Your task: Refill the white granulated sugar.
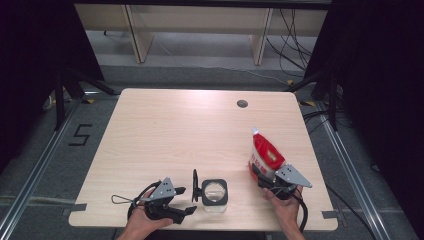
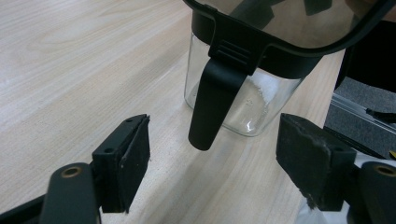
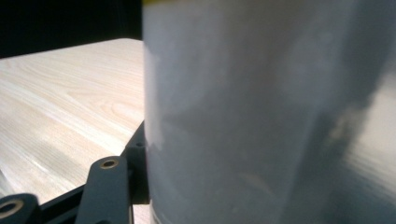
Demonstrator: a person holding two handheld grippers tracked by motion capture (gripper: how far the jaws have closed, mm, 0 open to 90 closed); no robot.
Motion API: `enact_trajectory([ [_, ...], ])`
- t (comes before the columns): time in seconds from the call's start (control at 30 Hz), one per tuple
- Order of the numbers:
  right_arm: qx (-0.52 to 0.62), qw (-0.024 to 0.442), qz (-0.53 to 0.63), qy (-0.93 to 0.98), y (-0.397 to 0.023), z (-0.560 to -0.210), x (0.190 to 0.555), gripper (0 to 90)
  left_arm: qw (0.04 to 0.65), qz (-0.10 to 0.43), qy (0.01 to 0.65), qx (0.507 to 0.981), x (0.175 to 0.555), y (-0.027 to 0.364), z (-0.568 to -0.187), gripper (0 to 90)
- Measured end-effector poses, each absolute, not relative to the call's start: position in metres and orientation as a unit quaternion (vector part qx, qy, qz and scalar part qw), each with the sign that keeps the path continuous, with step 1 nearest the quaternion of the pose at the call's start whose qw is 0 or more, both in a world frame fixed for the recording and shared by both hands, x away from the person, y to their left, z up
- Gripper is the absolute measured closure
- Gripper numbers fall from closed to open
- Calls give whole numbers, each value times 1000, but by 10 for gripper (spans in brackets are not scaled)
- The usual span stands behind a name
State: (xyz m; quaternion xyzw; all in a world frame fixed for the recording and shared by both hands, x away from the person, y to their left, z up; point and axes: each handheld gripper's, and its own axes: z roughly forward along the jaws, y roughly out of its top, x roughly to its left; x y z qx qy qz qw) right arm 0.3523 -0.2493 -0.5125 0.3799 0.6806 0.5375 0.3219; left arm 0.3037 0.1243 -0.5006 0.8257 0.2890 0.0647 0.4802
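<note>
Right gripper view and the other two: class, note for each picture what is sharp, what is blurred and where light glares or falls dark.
Right gripper view: the pouch sits so close it is a pale blur, while the table grain is fairly sharp. Left gripper view: the glass jar and its black lid latch are crisp, with glints on the glass. High view: glare washes the table's far edge, and the side surroundings fall dark.

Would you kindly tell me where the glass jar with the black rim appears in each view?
High view: the glass jar stands at the table's near edge, bottom centre, lid open.
Left gripper view: upper centre-right, beyond the left claw.
Right gripper view: not in it.
Shared landmark: the light wooden table.
</note>
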Motion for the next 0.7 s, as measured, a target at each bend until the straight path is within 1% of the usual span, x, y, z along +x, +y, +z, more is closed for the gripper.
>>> enact_trajectory([
  [0.03, 377, 319, 531, 688, -248, -511, 351, 421, 481, 65, 290, 825, 304, 124, -501, 256],
  [0.17, 358, 331, 514, 705, -244, -506, 350, 426, 481, 62, 287, 826, 304, 124, -500, 256],
  [0.23, 361, 327, 509, 710, -243, -504, 348, 427, 477, 64, 285, 829, 303, 125, -499, 257],
  [0.4, 333, 358, 476, 732, -242, -496, 345, 429, 480, 66, 282, 828, 304, 125, -499, 257],
  [0.47, 319, 361, 466, 742, -242, -491, 342, 430, 483, 65, 293, 823, 302, 125, -499, 256],
  [0.57, 303, 385, 451, 745, -240, -482, 332, 430, 473, 67, 284, 831, 304, 127, -498, 256],
  [0.6, 289, 394, 447, 749, -240, -478, 330, 430, 480, 63, 286, 827, 303, 126, -499, 256],
  [0.7, 275, 408, 436, 753, -240, -468, 319, 430, 474, 67, 287, 830, 303, 127, -498, 256],
])
